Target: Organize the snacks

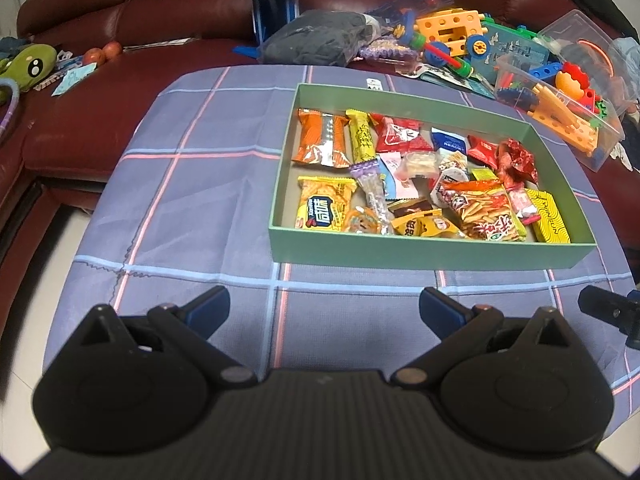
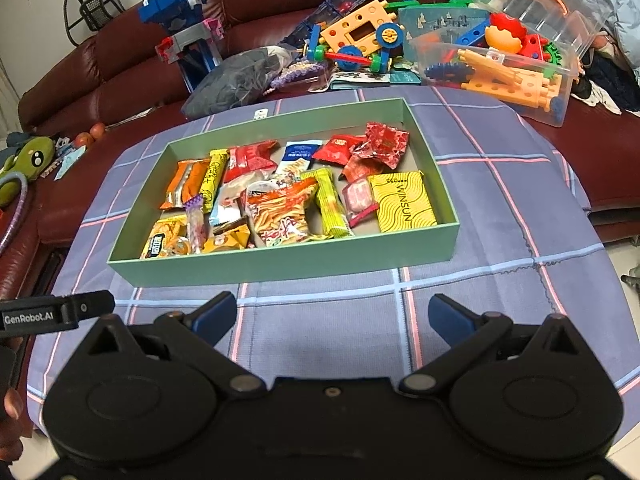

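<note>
A shallow green box [image 1: 424, 249] [image 2: 280, 264] sits on the checked blue tablecloth and holds several snack packets. Among them are an orange wafer pack [image 1: 322, 138] [image 2: 186, 184], a yellow cracker bag [image 1: 326, 208], a fries-print bag [image 1: 486, 210] [image 2: 282, 214], a red crinkled packet [image 1: 516, 160] [image 2: 386, 140] and a yellow WINSUN pack [image 2: 402, 202] [image 1: 548, 218]. My left gripper [image 1: 324, 308] hovers open over the cloth in front of the box, empty. My right gripper [image 2: 332, 314] is also open and empty, just short of the box's near wall.
A dark red sofa [image 1: 120, 32] wraps behind the table. It carries a clear bin of plastic building toys [image 2: 516, 56], a blue toy tower [image 2: 184, 36], a dark bag [image 1: 320, 38] and a green plush [image 1: 28, 66]. The other gripper's tip [image 2: 60, 312] shows at the left.
</note>
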`<state>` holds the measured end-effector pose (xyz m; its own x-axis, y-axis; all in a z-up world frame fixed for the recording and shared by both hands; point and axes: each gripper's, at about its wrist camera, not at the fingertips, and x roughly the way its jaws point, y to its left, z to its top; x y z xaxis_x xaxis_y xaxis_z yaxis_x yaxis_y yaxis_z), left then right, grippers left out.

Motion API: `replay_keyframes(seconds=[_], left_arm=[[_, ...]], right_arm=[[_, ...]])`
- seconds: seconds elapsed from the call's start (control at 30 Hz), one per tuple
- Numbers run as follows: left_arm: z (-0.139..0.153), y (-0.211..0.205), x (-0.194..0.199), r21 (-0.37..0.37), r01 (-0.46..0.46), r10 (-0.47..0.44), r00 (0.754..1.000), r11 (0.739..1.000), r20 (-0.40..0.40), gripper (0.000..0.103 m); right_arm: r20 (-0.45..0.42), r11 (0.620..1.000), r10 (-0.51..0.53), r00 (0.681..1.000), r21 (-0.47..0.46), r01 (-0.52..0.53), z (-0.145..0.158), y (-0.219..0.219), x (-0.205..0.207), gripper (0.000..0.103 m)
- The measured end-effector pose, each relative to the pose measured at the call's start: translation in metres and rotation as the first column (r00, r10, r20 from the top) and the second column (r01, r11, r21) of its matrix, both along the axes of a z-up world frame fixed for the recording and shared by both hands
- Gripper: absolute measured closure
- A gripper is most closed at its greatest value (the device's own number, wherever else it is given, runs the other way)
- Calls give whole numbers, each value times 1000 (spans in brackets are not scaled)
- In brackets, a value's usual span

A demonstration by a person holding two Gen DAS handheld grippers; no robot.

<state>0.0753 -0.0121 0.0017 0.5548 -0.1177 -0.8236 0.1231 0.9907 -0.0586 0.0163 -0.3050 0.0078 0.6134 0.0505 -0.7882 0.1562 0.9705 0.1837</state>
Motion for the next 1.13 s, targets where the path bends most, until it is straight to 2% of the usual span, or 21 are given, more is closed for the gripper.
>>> replay_keyframes(seconds=[0.1, 0.27, 1.13], left_arm=[[0, 0, 0, -9, 4, -4, 1000, 1000, -3, 0], [-5, 5, 1, -75, 12, -14, 1000, 997, -26, 0], [-9, 0, 1, 8, 21, -21, 999, 1000, -30, 0]], right_arm=[[-5, 1000, -1, 1000, -2, 1, -1, 0, 0, 0], [-14, 1000, -4, 1000, -2, 4, -4, 0, 0, 0], [-40, 1000, -15, 999, -18, 14, -8, 0, 3, 0]])
